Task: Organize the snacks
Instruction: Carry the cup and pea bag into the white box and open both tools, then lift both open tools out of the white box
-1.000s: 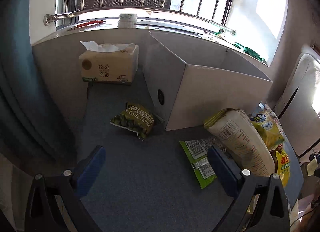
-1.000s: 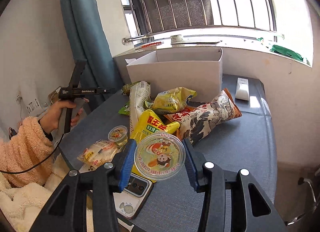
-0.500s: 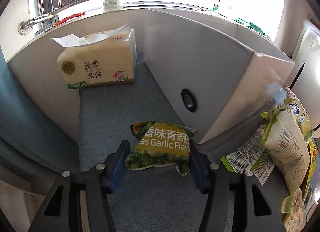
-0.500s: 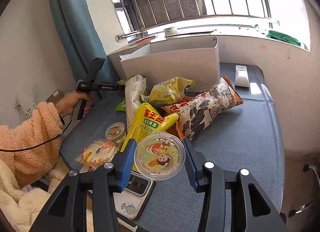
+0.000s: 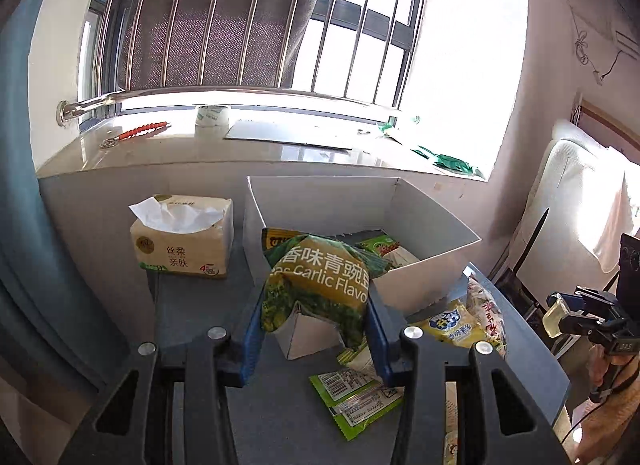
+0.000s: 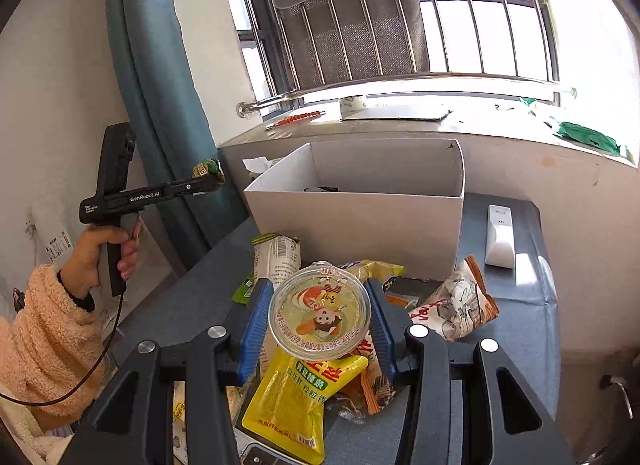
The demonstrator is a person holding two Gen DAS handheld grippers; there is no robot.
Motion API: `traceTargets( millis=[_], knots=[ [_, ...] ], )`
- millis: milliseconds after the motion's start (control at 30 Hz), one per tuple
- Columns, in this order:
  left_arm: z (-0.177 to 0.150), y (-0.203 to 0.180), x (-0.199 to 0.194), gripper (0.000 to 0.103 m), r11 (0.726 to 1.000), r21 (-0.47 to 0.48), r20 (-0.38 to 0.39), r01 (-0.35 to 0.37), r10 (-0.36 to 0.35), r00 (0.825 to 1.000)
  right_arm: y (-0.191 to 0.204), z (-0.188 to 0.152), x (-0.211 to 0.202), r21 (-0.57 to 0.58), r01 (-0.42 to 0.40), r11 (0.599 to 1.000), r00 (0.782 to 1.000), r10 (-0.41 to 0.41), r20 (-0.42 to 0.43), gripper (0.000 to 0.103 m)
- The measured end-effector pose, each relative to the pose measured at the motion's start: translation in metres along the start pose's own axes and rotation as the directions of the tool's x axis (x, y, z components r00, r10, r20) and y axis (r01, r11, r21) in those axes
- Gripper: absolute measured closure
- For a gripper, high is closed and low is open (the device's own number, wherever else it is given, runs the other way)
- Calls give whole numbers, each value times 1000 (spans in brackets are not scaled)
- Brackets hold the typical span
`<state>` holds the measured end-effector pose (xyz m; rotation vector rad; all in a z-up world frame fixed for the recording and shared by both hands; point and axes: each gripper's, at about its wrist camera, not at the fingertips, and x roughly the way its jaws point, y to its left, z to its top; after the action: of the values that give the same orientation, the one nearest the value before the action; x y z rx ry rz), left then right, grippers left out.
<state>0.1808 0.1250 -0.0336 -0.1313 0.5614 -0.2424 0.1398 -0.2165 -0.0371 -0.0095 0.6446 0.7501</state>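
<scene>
Left gripper (image 5: 314, 325): jaws have just been closing and now clamp the green garlic-flavour pea snack bag (image 5: 320, 285), which a second ago lay flat on the grey tabletop (image 5: 192, 317). The bag now hangs clear of the surface at frame centre, in front of the open white cardboard box (image 5: 424, 277), which already holds a few packets.

Right gripper (image 6: 316, 321): pinching the round clear-lidded jelly cup (image 6: 319, 309), as before, above the loose pile of packets.

Judgement: both items secured; depositing them in the box appears next.

Box (image 5: 420, 277) contents mostly behind pea bag (image 5: 320, 285); phone (image 6: 256, 453) edge-cropped
</scene>
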Motion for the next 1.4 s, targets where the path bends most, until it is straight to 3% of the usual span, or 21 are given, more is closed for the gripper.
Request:
traceTargets(
  millis=[133,300,533,567,600,633,667,933,1133,1400],
  knots=[
    [35,-23,15,54,999,36,21,20,-21,1000,-7,51,23,-18,15,1000,999,-14,37,53],
    [69,-38,61,54,999,24,-27,26,-25,999,-34,108,74,12,86,996,996,-86,16,52],
    [80,-47,115,52,1000,17,-111,10,-8,994,-81,134,126,96,173,980,984,-169,-54,51],
    [80,-47,123,46,1000,15,-134,4,-2,991,-86,135,129,104,182,978,983,-177,-58,38],
    [79,-46,129,33,1000,12,-156,-14,16,988,-91,136,130,123,185,975,982,-179,-62,24],
    [76,-46,128,22,999,15,-160,-36,38,986,-95,136,129,143,183,973,983,-176,-57,0],
    [75,-45,126,0,999,20,-152,-48,50,987,-98,135,125,161,175,971,985,-170,-40,0],
    [76,-42,89,0,998,7,-99,-59,59,993,-92,135,95,174,157,972,987,-162,15,0],
    [72,-50,34,0,999,3,-11,-47,47,999,-64,128,61,140,108,984,991,-117,62,0],
    [25,-74,-41,0,999,21,73,-27,25,997,-5,75,-11,36,42,998,987,-47,155,0]
  ],
)
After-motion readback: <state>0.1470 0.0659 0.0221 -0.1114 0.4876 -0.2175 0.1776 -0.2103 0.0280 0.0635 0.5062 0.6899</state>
